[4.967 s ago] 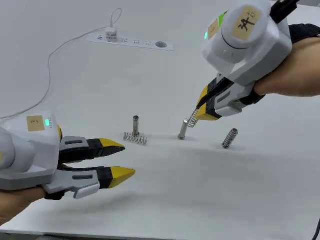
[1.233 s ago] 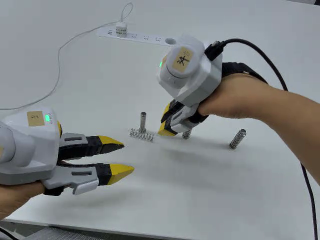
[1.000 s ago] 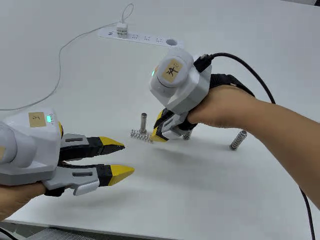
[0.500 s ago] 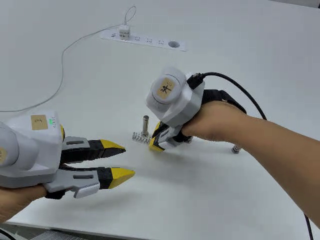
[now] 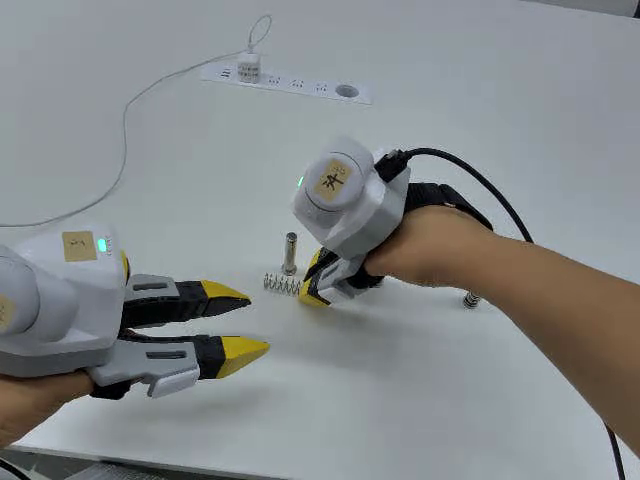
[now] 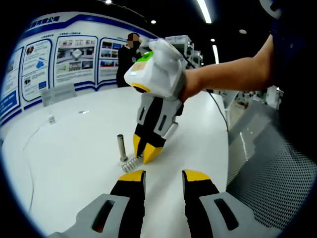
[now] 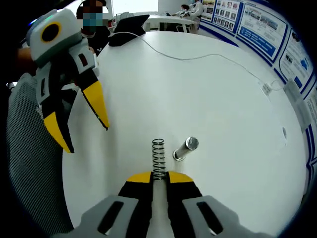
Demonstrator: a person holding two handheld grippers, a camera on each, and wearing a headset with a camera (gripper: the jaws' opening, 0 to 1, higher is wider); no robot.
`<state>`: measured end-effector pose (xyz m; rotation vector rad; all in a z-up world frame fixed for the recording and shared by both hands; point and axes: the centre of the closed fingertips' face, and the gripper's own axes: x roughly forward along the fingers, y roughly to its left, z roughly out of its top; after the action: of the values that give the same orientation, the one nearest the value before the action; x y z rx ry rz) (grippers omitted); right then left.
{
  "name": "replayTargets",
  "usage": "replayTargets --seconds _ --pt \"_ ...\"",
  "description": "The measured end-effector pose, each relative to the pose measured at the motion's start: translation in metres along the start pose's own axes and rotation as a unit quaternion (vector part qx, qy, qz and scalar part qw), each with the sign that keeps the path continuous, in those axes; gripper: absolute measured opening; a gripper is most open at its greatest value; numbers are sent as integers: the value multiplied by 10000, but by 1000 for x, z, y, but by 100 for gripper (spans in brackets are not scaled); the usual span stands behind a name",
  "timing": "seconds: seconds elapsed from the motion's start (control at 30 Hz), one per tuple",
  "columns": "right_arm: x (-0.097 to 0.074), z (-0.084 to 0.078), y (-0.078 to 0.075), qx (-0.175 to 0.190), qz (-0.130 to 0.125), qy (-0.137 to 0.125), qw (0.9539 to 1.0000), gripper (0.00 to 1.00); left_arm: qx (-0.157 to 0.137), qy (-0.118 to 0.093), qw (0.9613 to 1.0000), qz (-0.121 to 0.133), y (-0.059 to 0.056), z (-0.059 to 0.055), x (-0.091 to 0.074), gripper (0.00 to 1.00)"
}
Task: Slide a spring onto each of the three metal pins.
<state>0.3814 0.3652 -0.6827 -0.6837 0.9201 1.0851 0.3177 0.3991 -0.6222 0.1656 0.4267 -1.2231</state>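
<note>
Leftward from the middle pin, where it stood about a second ago, the right gripper (image 5: 312,293) has come to the loose silver coil spring (image 5: 281,285), which has kept its place since then. That spring lies flat on the white table (image 5: 400,400), one end at the foot of the bare upright silver metal pin (image 5: 290,252) and its length running away from the pin toward the right gripper. In the right gripper view the spring (image 7: 158,157) runs straight up from between the yellow tips of the right gripper (image 7: 158,177), whose jaws stand narrow and pinch its near end, with the pin (image 7: 185,148) just beside it. From the left gripper view the right gripper (image 6: 147,153) points down at the spring (image 6: 130,164), the pin (image 6: 121,147) just behind. Nearer the person than the pin, and well apart from it, the left gripper (image 5: 256,320) hovers as before, its jaws wide and holding nothing; it is seen so too in its own view (image 6: 163,176) and in the right gripper view (image 7: 88,136). Far beyond the pin lies a white power strip (image 5: 285,82).
</note>
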Motion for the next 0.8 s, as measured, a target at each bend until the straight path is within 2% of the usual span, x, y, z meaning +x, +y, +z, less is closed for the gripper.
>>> replayTargets --seconds 0.23,0.53,0.67,0.8 --pt "-11 0 12 -161 106 20 9998 11 16 43 10000 18 2 -2 1 31" --pt "-39 1 37 -489 284 21 9984 11 55 53 10000 23 3 0 4 32" --pt "-52 4 51 -776 477 3 9958 11 83 45 10000 -19 0 2 6 32" --pt "-57 9 58 -982 558 -1 9936 11 155 19 9998 -76 -4 6 8 31"
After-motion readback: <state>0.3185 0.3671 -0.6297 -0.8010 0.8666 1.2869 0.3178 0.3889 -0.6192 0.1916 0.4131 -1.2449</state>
